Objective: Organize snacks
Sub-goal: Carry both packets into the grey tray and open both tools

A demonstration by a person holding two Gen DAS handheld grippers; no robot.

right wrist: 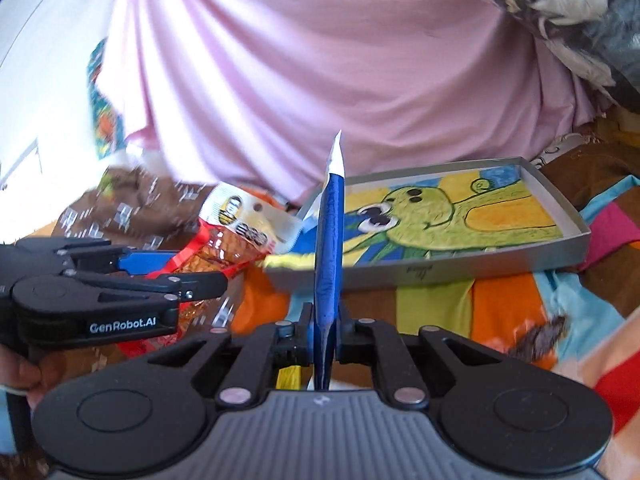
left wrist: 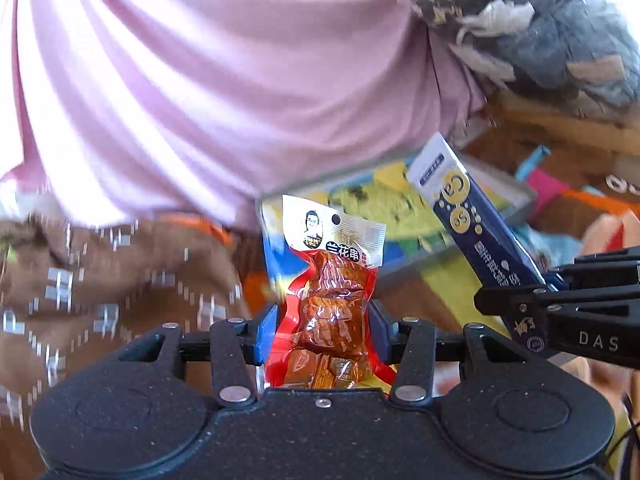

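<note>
1. Two snacks are in hand, one per gripper. The left gripper [left wrist: 324,336] is clamped on a red snack pouch [left wrist: 328,300]; its blue pads [left wrist: 266,332] press the pouch's lower half from both sides, and the white header of the pouch stands upright above them.

2. The right gripper [right wrist: 326,334] is closed on a blue sachet [right wrist: 329,248], seen edge-on from its own camera; the sachet rises straight out of the pinch, its white tip uppermost.

3. Landmark: a shallow grey tray [right wrist: 576,248], its floor printed with a green cartoon figure. It lies on a multicoloured blanket [right wrist: 500,304] and holds no snack that can be seen.

4. Position relative to the tray: both snacks are carried in the air on the tray's near side. The blue sachet is in front of its left end; the red snack pouch [right wrist: 236,240] is further left, beyond the tray's left corner. The two grippers are near each other but apart.

5. Behind the tray hangs a pink cloth [right wrist: 320,60]; a brown patterned fabric [left wrist: 100,280] lies to its left.

6. Step in hand (judgement): transport, both items lifted and not yet deposited.

7. Next move (judgement): carry each snack over the tray's rim, lower it flat onto the printed floor, then part the fingers. The items should be set side by side, not stacked; the sachet, being thin and upright, needs tilting before release.
</note>
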